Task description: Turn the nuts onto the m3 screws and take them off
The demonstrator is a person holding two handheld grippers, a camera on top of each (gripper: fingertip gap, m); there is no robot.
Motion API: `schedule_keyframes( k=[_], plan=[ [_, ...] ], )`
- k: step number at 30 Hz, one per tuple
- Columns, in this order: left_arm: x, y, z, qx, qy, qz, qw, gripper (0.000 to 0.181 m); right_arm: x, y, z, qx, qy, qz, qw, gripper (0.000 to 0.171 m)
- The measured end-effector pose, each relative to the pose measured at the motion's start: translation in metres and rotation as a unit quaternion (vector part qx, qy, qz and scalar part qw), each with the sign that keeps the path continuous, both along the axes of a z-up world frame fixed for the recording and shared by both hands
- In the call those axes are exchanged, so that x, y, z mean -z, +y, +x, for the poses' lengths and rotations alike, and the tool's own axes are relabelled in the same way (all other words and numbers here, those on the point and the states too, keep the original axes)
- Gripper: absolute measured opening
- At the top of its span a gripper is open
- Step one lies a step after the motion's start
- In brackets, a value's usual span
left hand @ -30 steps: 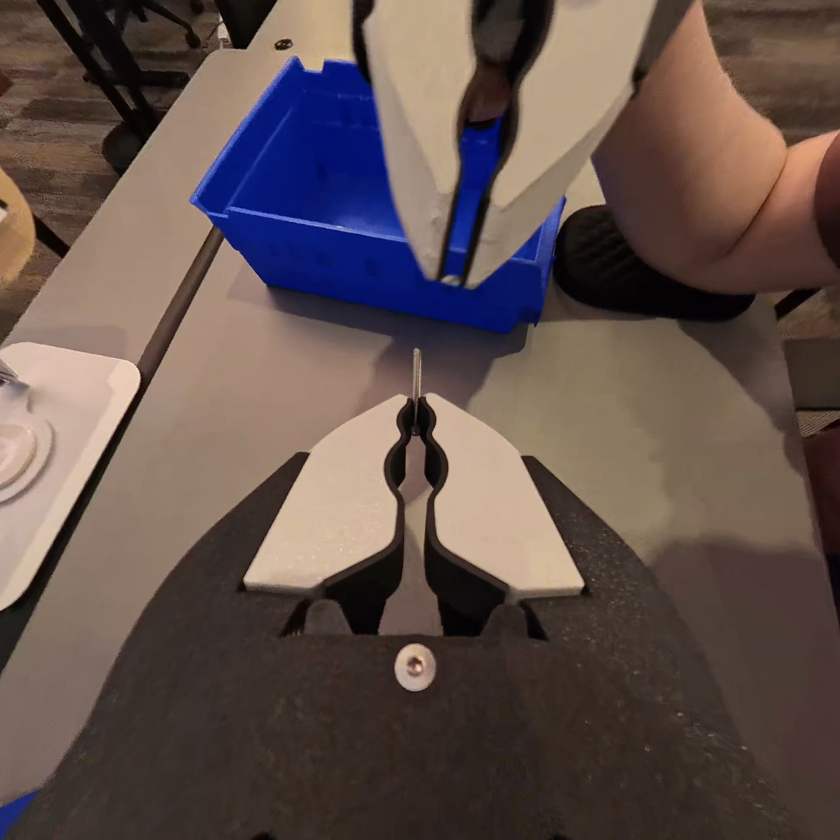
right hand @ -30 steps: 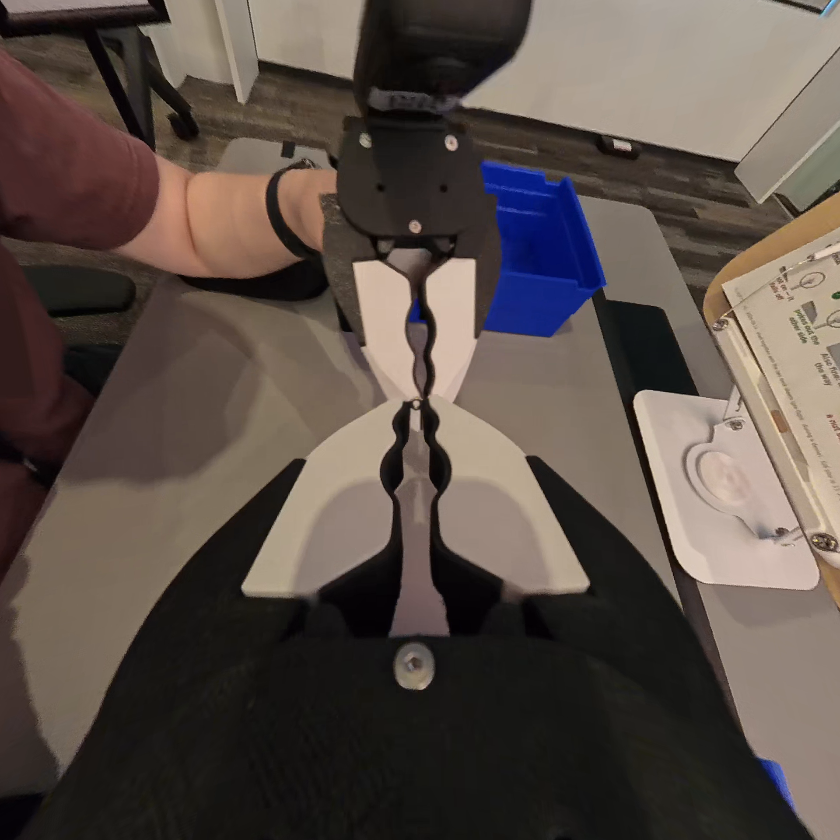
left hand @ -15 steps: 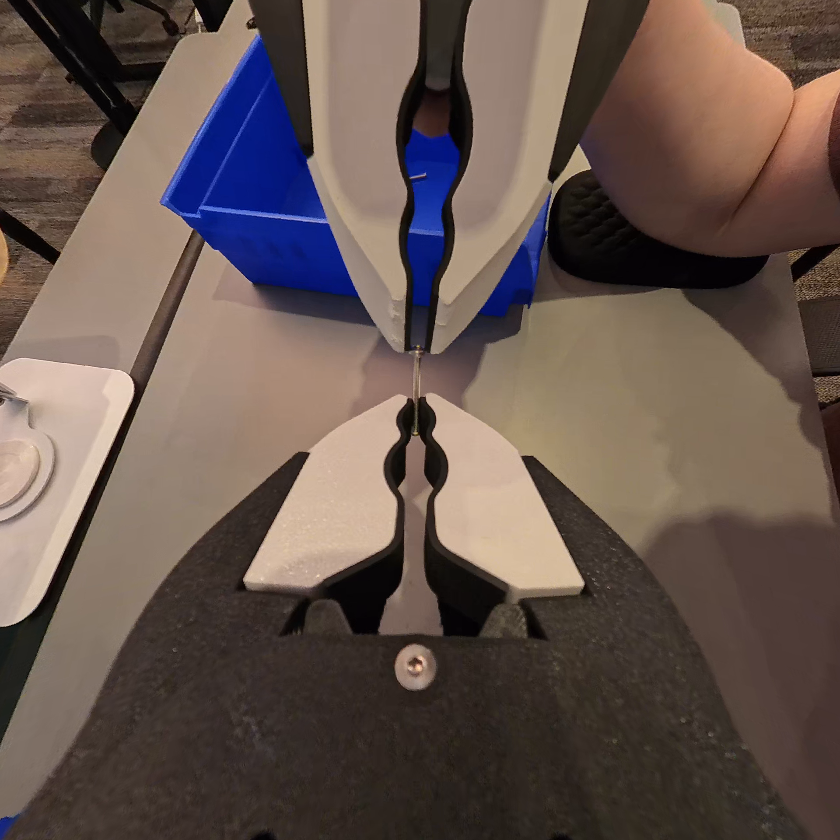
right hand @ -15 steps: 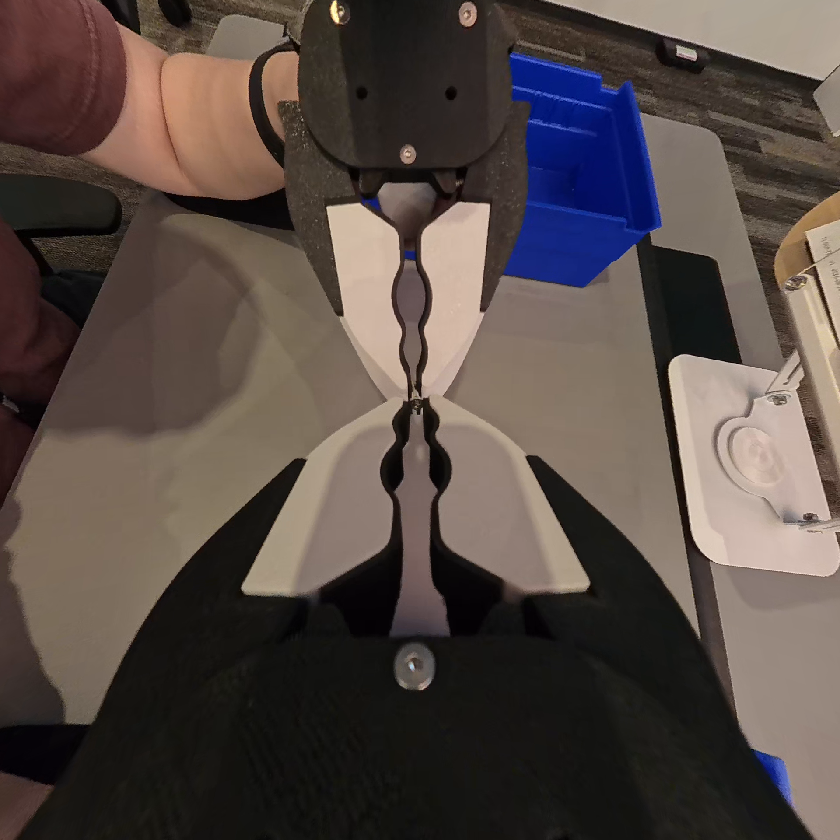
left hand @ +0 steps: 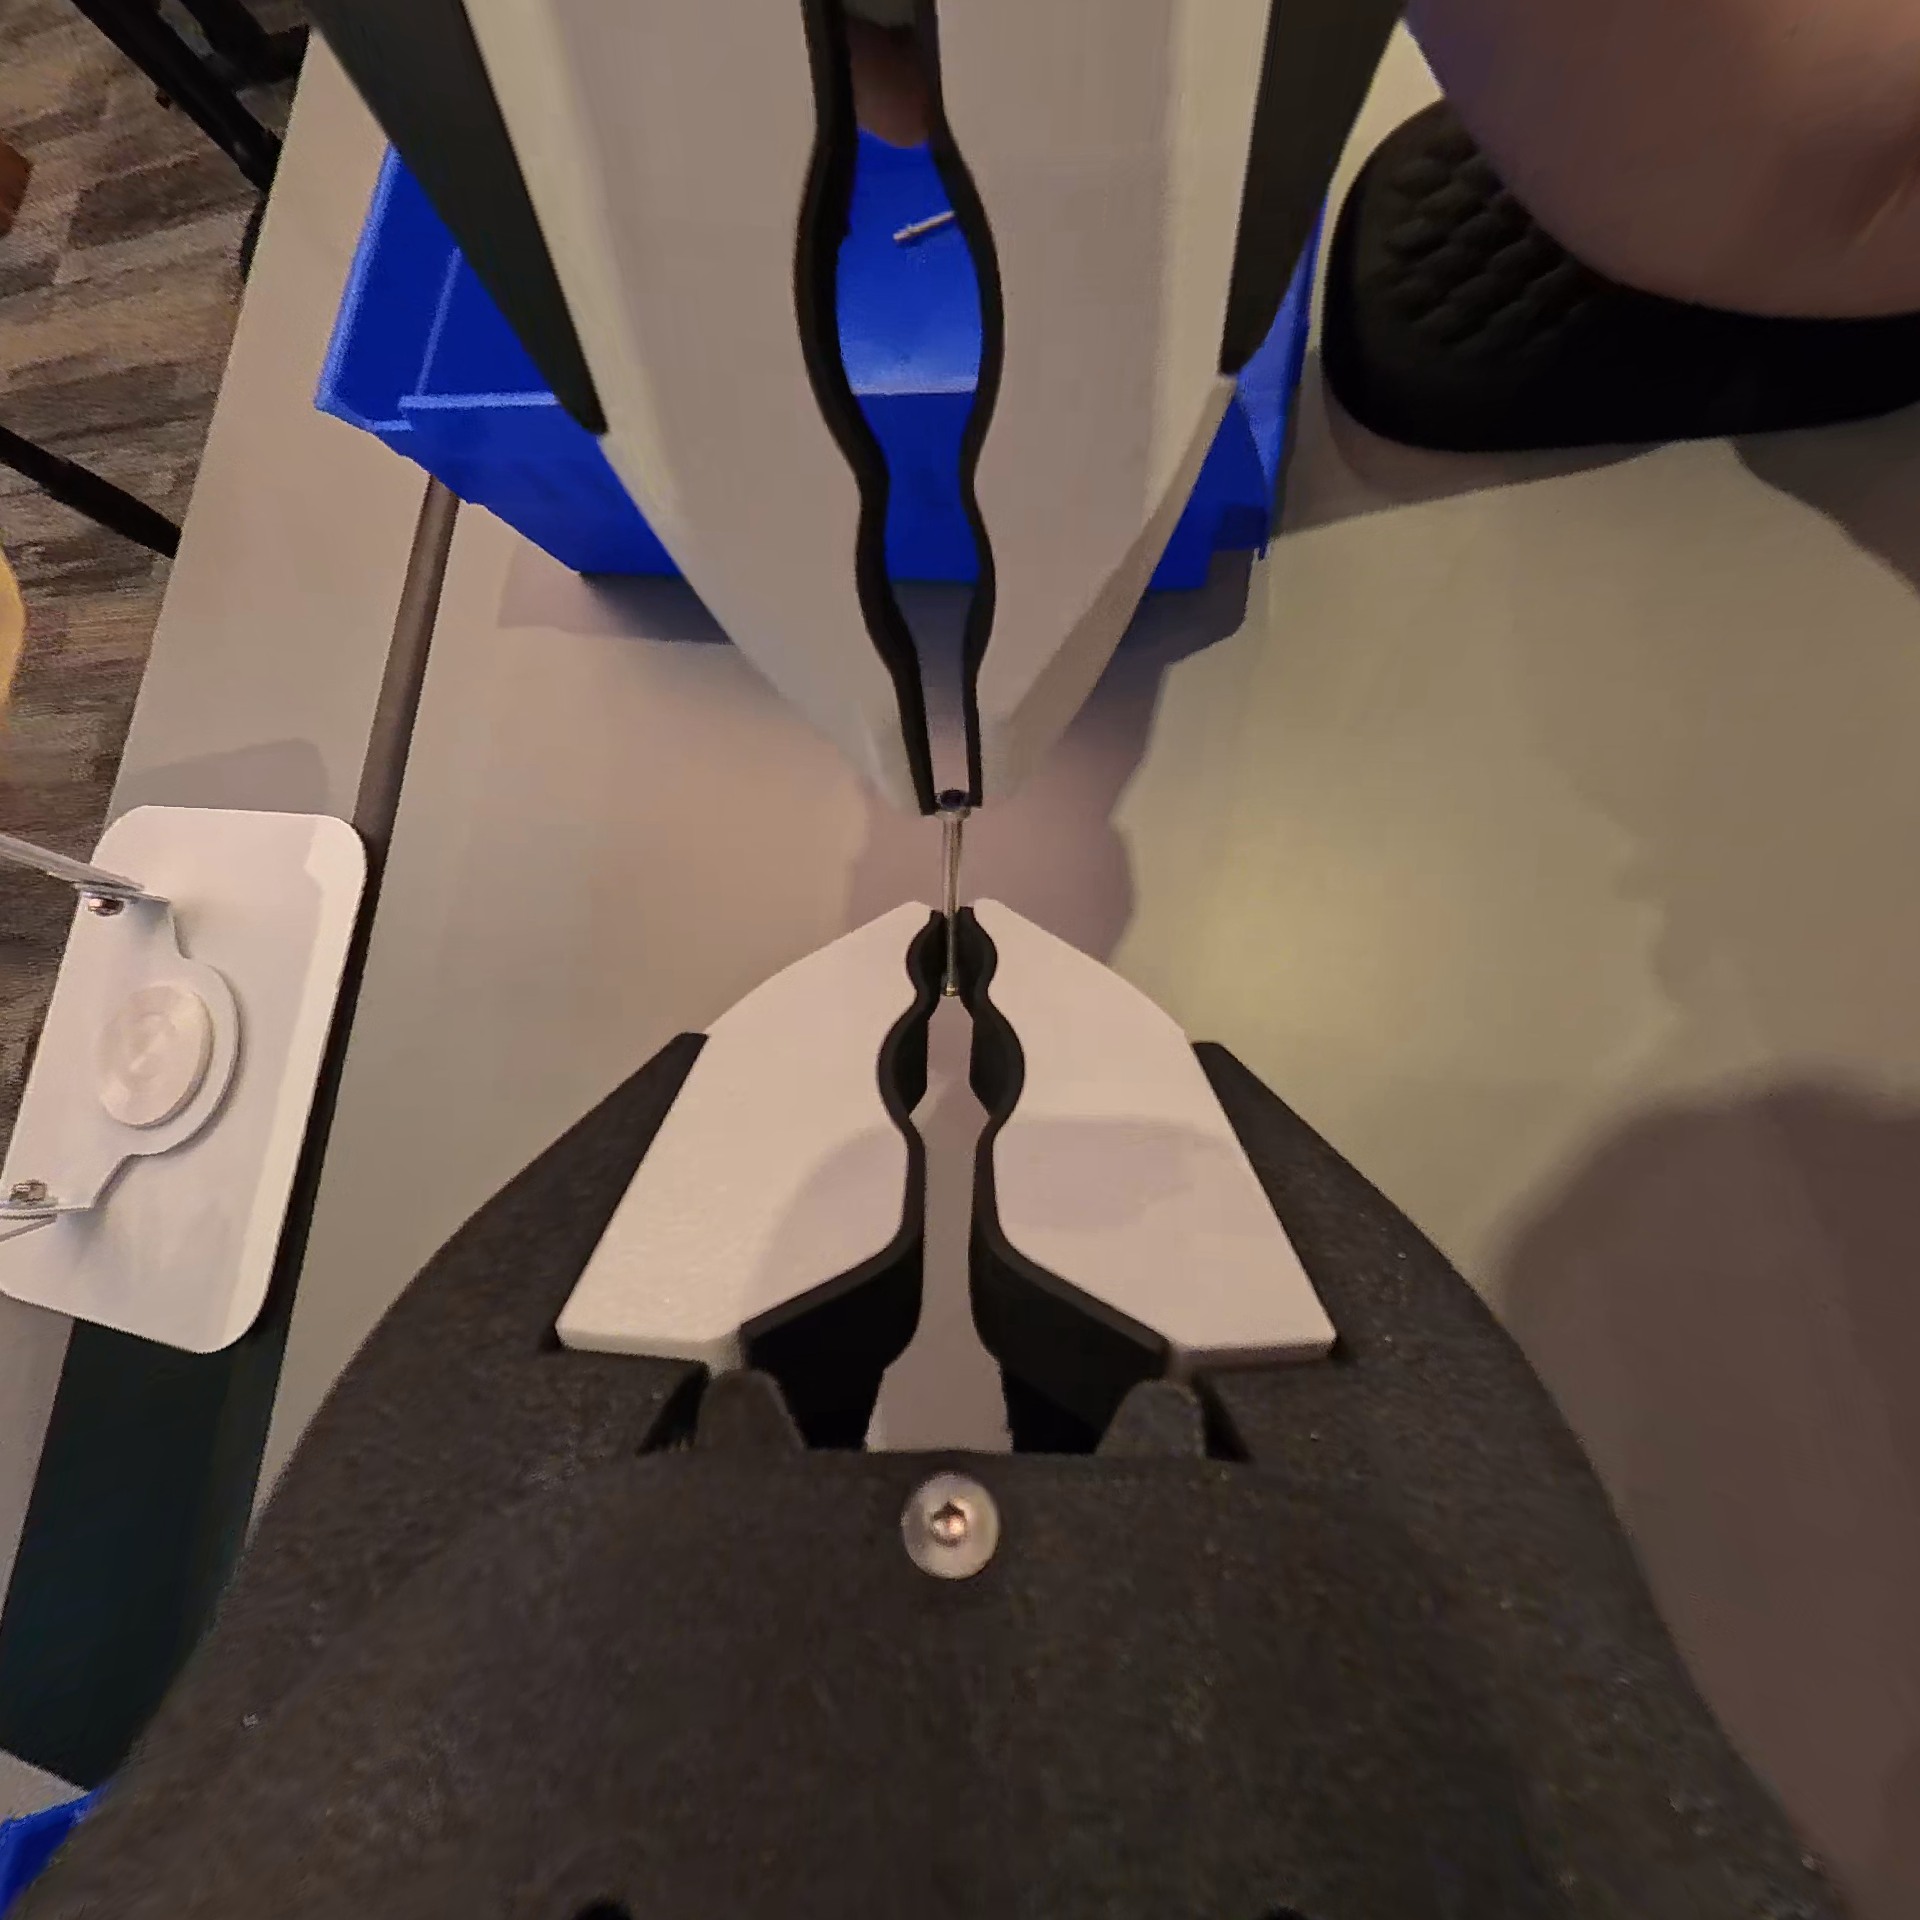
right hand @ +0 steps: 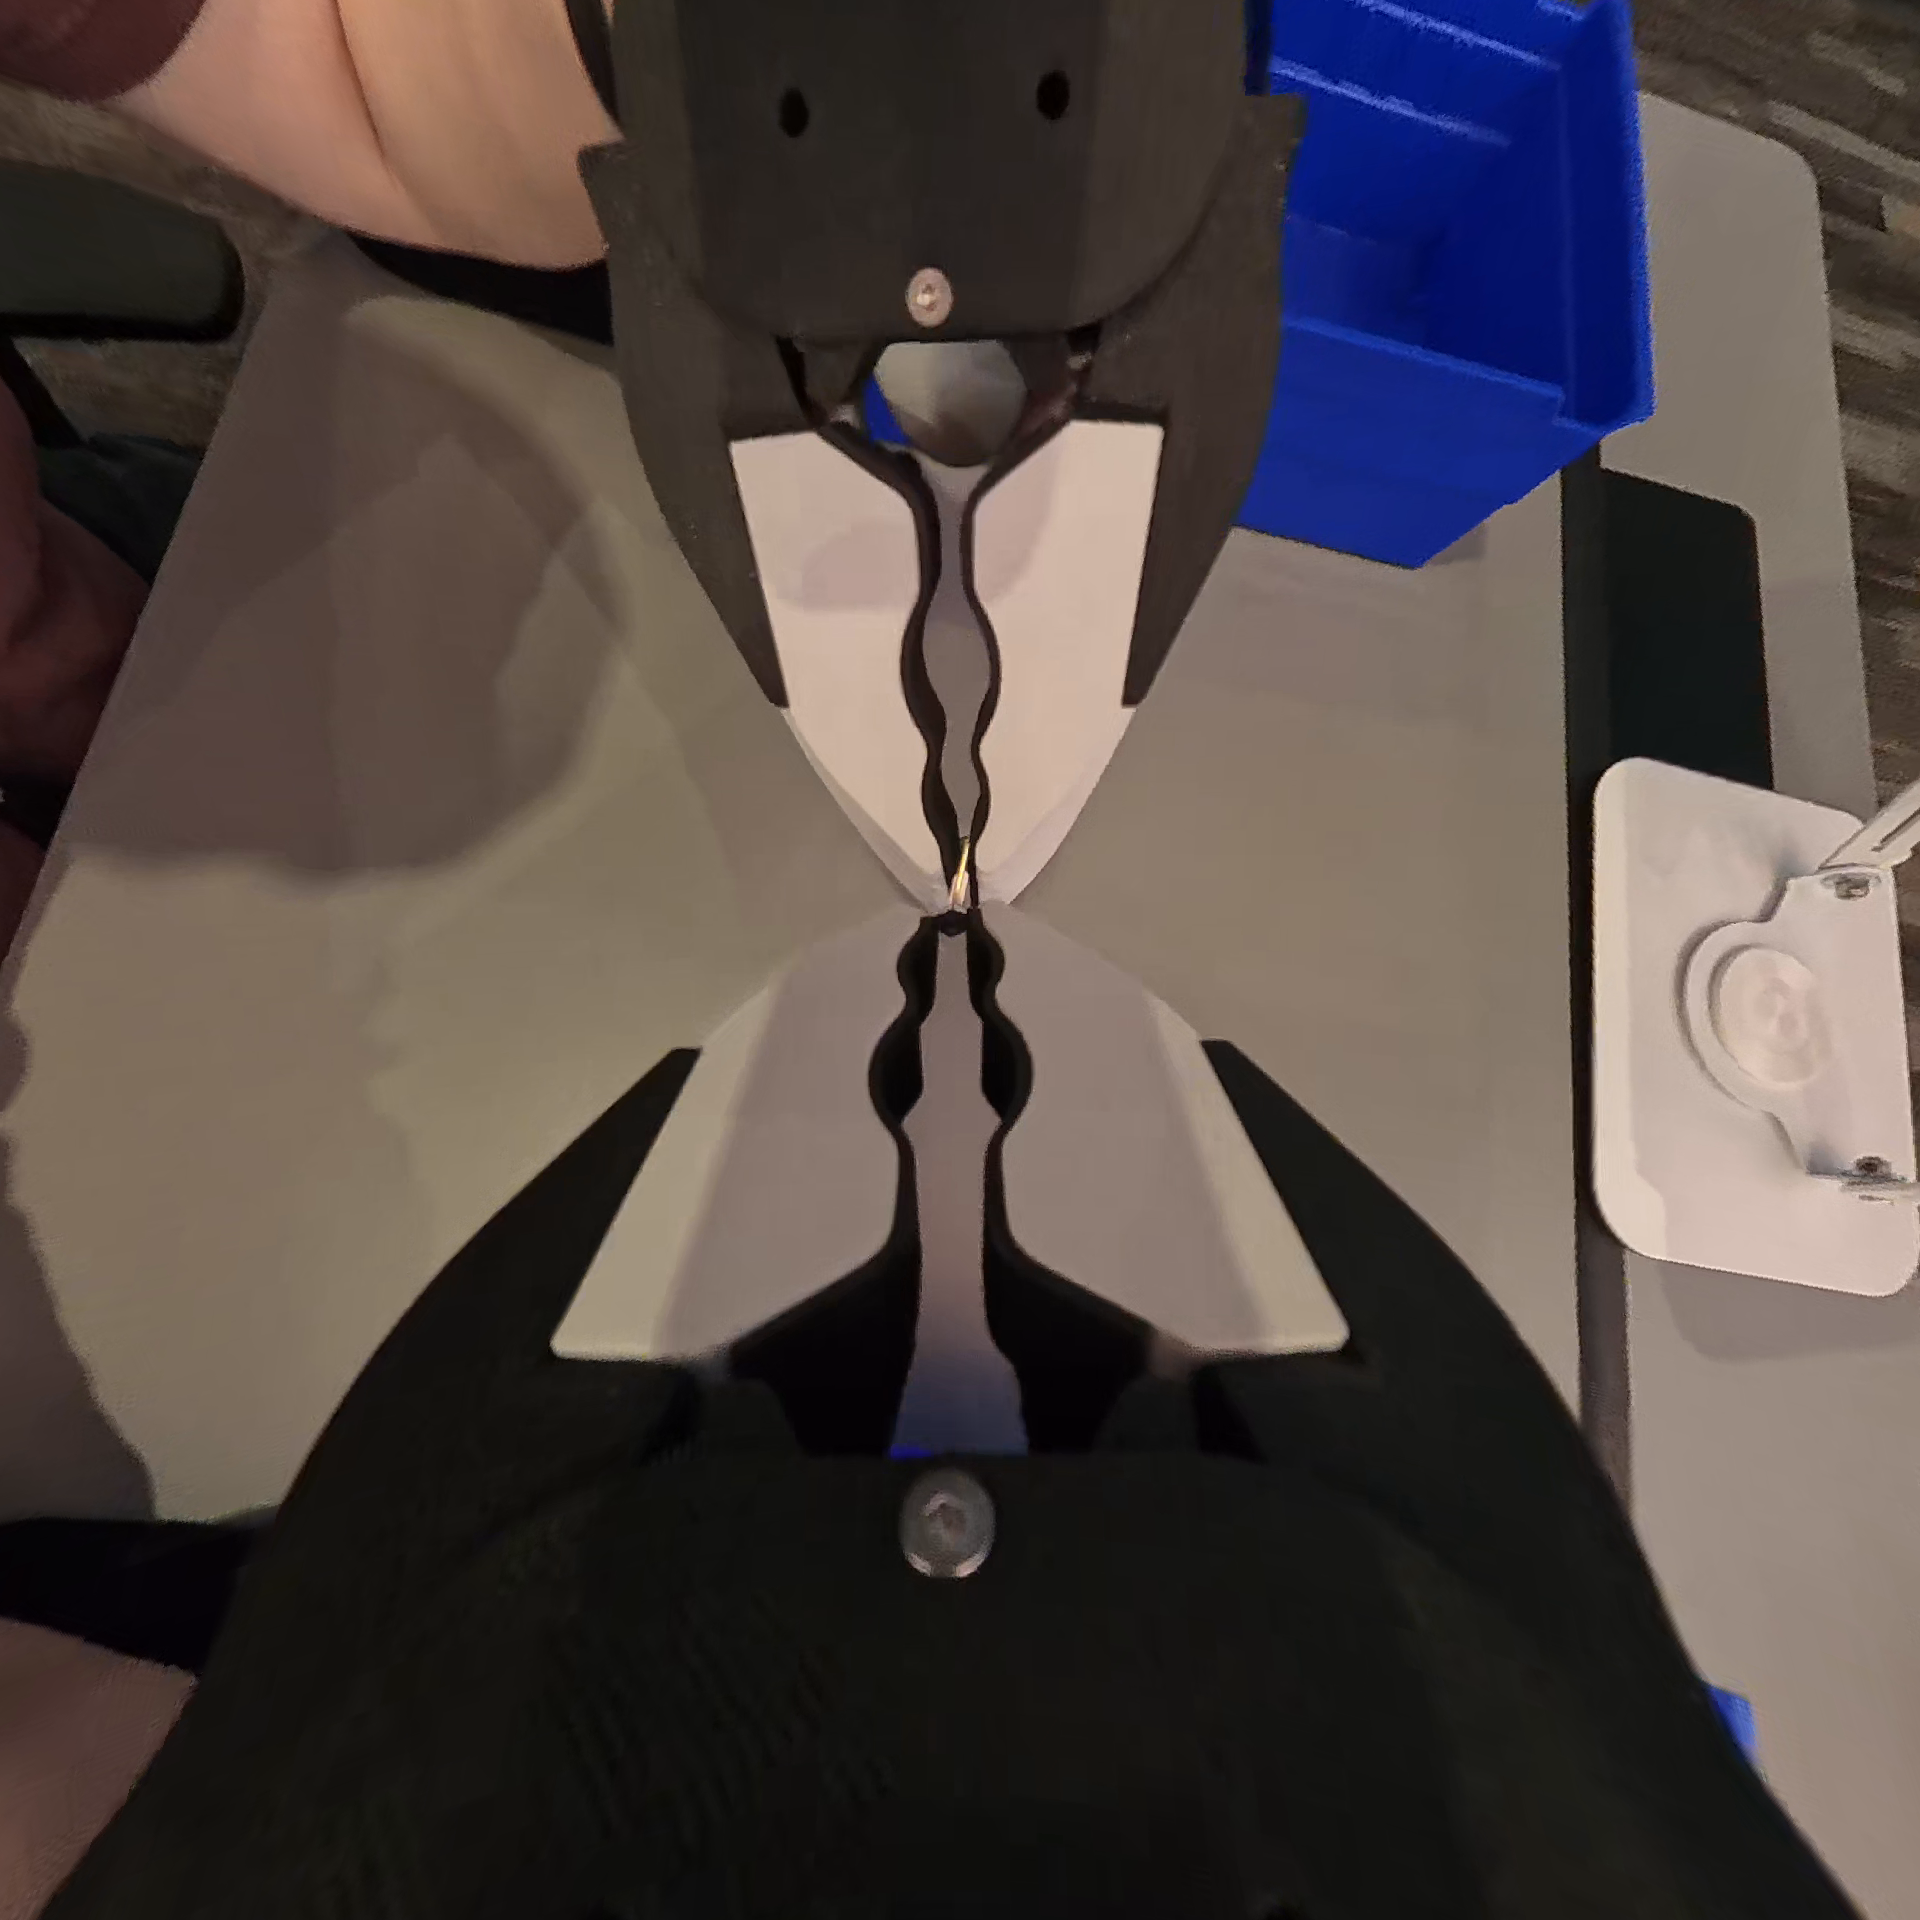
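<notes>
Hand-held gripper, left (left hand: 951, 914): jaws closed on the m3 screw (left hand: 951, 868), pinching its lower end, the thin silver shaft standing free beyond the tips and pointing at the opposing tool. Hand-held gripper, right (right hand: 951, 920): jaws closed tip to tip on the nut (left hand: 953, 798), a small dark ring seen end-on in the left wrist view, sitting at the free end of the screw. Position: both items held in the air above the grey desk (left hand: 1455, 831), between the two sets of tips, which nearly meet. Step in hand, as judged: the nut is being started on the screw's tip; whether the threads have caught cannot be told. Next move calls for keeping nut and shaft on one axis and rolling one wrist about that axis with light pressure, since a tilt would cross the thread or flick the nut out. Appearance: screw slender, bright, straight; nut tiny, its shape too small to read. Also present: blue bin (left hand: 499, 447) behind the tools with one loose screw (left hand: 925, 227) inside; white plate (left hand: 260, 1039) with a round fitting at the desk's edge; black padded rest (left hand: 1558, 332).
</notes>
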State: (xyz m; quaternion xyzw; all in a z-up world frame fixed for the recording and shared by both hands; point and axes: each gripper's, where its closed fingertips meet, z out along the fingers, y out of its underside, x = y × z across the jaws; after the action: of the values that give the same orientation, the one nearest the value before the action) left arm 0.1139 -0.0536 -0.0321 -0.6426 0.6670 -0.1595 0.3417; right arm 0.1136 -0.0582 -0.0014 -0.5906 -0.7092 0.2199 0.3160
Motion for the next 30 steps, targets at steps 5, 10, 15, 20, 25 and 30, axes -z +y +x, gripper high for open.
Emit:
schedule_keyframes(
  k=[5, 10, 15, 20, 25, 30],
  plan=[
    [0.008, -0.008, 0.000, 0.022, 0.016, -0.020, 0.999, 0.002, 0.008, -0.007, 0.002, -0.031, -0.022, 0.016, 0.999, 0.006],
    [0.010, -0.016, 0.001, 0.047, 0.015, -0.044, 0.998, 0.002, 0.013, -0.014, 0.003, -0.067, -0.033, 0.050, 0.996, 0.006],
    [0.009, -0.029, 0.000, 0.083, 0.004, -0.080, 0.993, 0.002, 0.010, -0.026, 0.002, -0.106, -0.022, 0.069, 0.992, 0.006],
    [0.002, -0.031, 0.000, 0.088, -0.015, -0.094, 0.992, 0.002, 0.003, -0.027, 0.001, -0.100, -0.005, 0.061, 0.993, 0.006],
    [-0.005, -0.019, 0.000, 0.049, -0.032, -0.090, 0.994, 0.002, -0.005, -0.015, -0.001, -0.025, 0.011, -0.006, 1.000, 0.006],
    [-0.010, -0.007, -0.003, 0.011, -0.045, -0.093, 0.995, 0.002, -0.009, -0.002, -0.004, 0.027, 0.033, -0.051, 0.998, 0.006]
  ],
)
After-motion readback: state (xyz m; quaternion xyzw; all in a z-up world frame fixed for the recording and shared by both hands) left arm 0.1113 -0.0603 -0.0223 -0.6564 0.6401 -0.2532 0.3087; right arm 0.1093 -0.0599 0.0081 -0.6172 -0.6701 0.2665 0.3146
